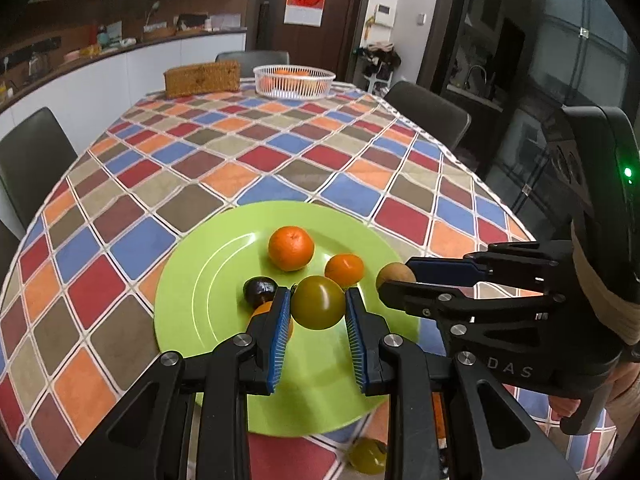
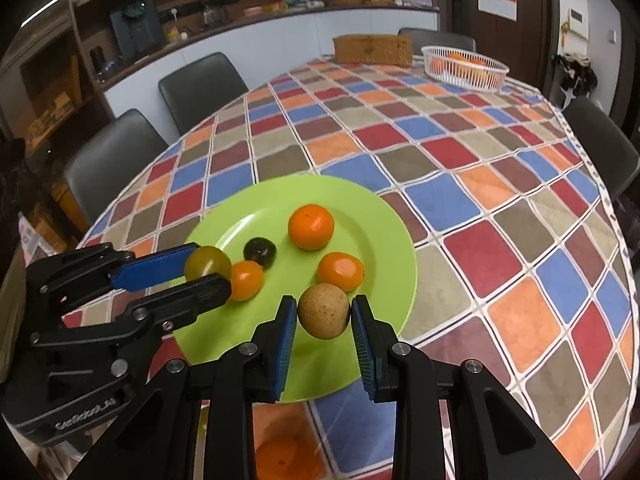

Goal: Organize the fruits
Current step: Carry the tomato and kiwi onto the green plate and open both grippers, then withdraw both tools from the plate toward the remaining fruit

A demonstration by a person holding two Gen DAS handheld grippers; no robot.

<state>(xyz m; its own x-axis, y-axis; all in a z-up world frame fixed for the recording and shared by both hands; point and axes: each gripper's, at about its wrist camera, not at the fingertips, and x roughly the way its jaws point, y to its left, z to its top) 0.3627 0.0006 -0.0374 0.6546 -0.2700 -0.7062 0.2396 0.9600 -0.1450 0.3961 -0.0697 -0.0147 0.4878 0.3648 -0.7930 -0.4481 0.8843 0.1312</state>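
My left gripper [image 1: 318, 304] is shut on an olive-green tomato [image 1: 318, 302] just above the green plate [image 1: 200, 288]. My right gripper [image 2: 324, 316] is shut on a tan round fruit [image 2: 324, 311] over the plate's [image 2: 392, 220] near right rim. On the plate lie a large orange [image 1: 291, 248], a smaller orange [image 1: 344, 269], a dark plum [image 1: 259, 291] and a small orange fruit [image 2: 246, 286], partly hidden behind my left finger. In the right wrist view the left gripper [image 2: 208, 270] holds the green tomato [image 2: 207, 262]; the right gripper [image 1: 396, 278] shows in the left wrist view.
A white basket [image 1: 294, 81] with oranges and a woven box [image 1: 202, 79] stand at the table's far end. Another green fruit [image 1: 366, 456] and an orange [image 2: 280, 456] lie on the checkered cloth near the front edge. Dark chairs [image 2: 116, 160] surround the table.
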